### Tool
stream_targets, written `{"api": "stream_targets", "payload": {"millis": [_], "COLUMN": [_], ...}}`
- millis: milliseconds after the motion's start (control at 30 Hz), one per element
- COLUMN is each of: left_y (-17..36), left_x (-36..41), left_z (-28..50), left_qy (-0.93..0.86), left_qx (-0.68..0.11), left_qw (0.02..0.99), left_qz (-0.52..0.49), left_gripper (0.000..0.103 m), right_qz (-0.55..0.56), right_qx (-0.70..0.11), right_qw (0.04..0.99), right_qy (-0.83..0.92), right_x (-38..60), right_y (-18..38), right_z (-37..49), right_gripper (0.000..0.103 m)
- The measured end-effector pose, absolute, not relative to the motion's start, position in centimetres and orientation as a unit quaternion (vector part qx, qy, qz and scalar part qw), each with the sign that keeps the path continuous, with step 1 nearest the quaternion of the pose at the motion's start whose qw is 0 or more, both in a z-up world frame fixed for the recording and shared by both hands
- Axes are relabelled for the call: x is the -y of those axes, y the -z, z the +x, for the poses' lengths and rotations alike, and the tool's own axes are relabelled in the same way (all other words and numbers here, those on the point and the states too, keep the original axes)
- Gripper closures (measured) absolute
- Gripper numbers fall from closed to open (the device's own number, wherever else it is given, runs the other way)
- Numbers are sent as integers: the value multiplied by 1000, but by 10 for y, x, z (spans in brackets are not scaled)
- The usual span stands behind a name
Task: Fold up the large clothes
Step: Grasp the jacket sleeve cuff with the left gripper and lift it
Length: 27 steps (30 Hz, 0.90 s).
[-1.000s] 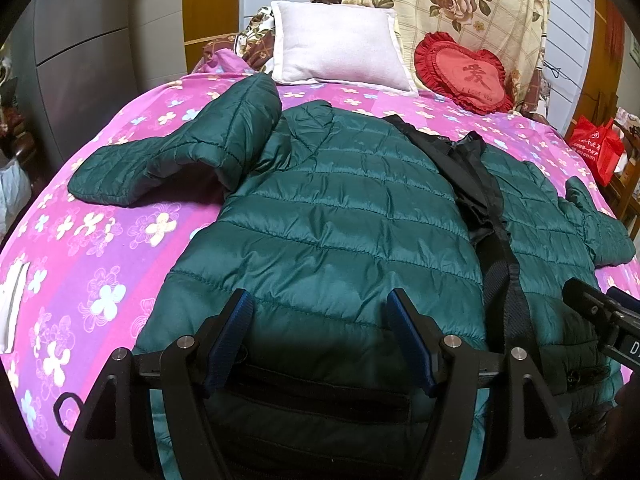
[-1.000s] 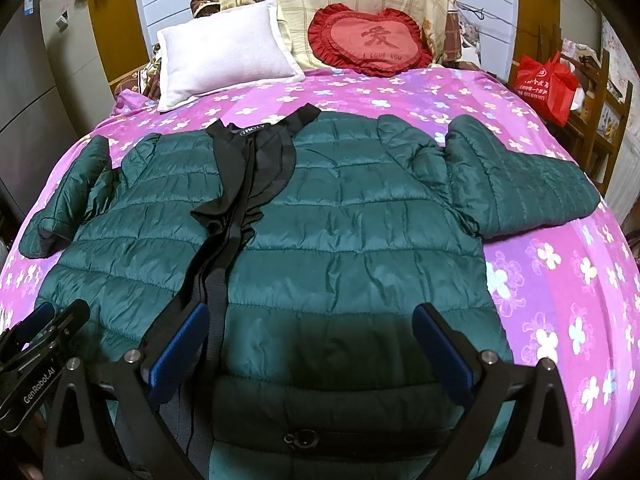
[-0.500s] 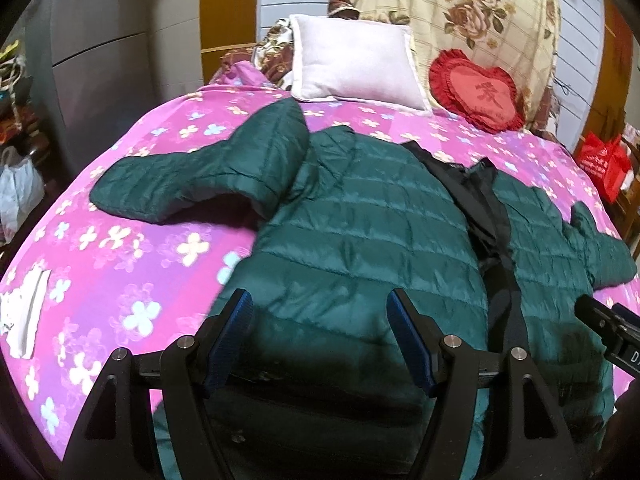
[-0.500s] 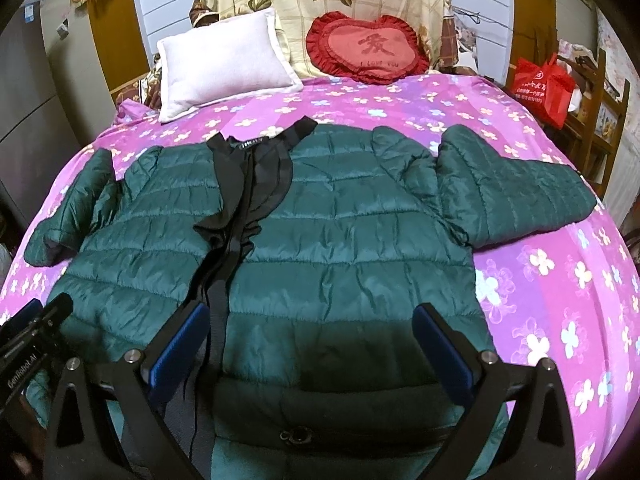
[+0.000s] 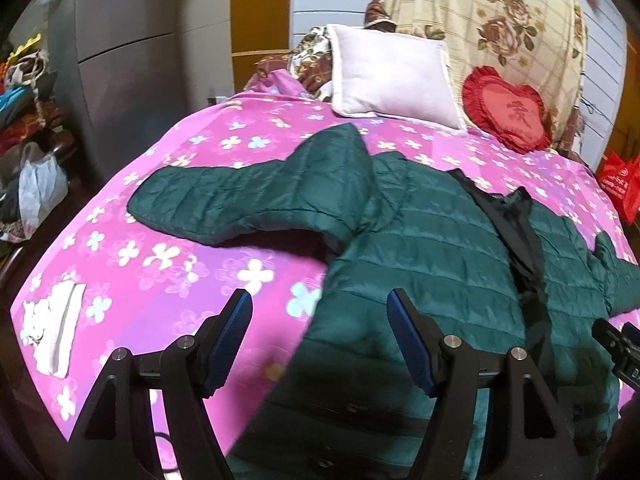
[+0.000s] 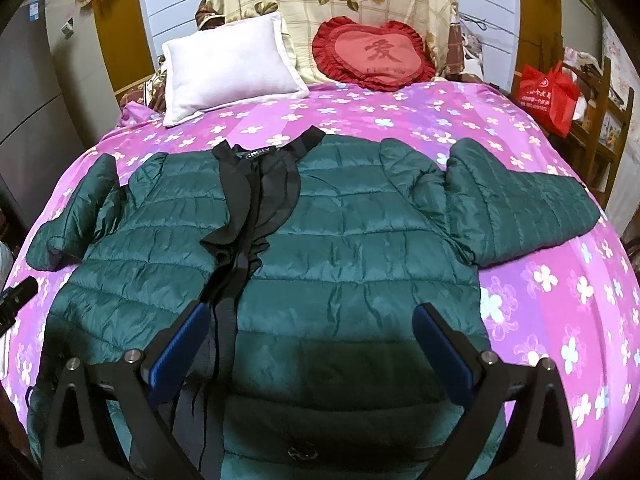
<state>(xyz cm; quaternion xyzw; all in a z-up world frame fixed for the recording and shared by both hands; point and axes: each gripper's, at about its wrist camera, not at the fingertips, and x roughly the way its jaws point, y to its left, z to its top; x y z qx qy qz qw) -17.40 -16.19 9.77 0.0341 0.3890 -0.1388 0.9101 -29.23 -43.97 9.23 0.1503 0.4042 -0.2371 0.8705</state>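
Observation:
A dark green quilted jacket [image 6: 360, 240] lies flat and front-up on the pink flowered bed [image 6: 560, 320], with a black zip placket [image 6: 256, 200] down its middle and both sleeves spread outward. In the left wrist view the jacket [image 5: 440, 260] fills the right side and its left sleeve [image 5: 240, 200] stretches out over the bedspread. My left gripper [image 5: 320, 328] is open and empty above the jacket's left hem edge. My right gripper [image 6: 312, 340] is open and empty above the jacket's lower front.
A white pillow [image 6: 228, 68] and a red heart cushion [image 6: 376, 56] lie at the head of the bed. A red bag [image 6: 548, 92] stands at the right. A white cloth [image 5: 52, 332] lies at the bed's left edge, with a grey cabinet [image 5: 120, 60] beyond.
My left gripper has moved left, from over the jacket's hem toward its left edge. My right gripper has drawn back and up a little. The jacket has not moved.

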Motion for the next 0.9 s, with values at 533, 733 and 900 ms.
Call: {"api": "stream_targets", "payload": {"millis": [533,733,900], "left_y": [-83,-76,-66], "left_x": [116,83,43], "left_z": [-124,-89,-47], "left_qy": [81,76,61], "left_qx": [-398,-413,-428], "left_qw": [913,907,894], "left_qz": [26,-32,-120], "left_gripper": [55,55,55], "right_qz": [145,145,142], "right_qx": [-423,-432,-433], "right_qw": [865,862,863], "right_qy": [228,223,217], "right_x": [436,435,434], "right_y": [-73,-64,-64], "right_z": [-268,-258,-254], "right_gripper": [0,0,0]}}
